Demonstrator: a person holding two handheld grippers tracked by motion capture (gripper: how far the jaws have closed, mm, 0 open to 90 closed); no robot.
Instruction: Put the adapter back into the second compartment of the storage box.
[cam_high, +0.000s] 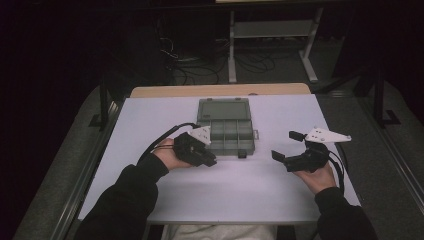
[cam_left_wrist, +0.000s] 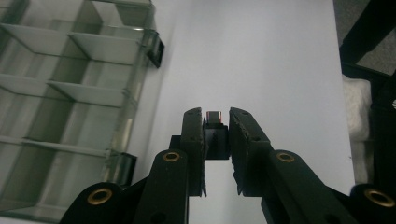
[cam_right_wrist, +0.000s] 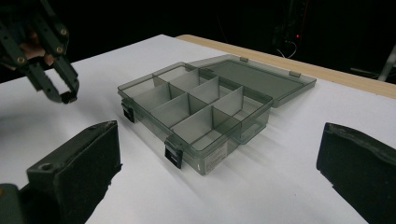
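Left hand-held gripper (cam_left_wrist: 216, 122) is pinching a small black part (cam_left_wrist: 215, 116) beside the open organizer box (cam_high: 225, 131), right hand-held gripper (cam_high: 289, 145) is waiting open; a loose pinch risks dropping it.

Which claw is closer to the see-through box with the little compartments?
The left claw is closer. It sits right by the box's front left corner, pinching a small black part. The right claw hangs open farther off, out to the box's right.
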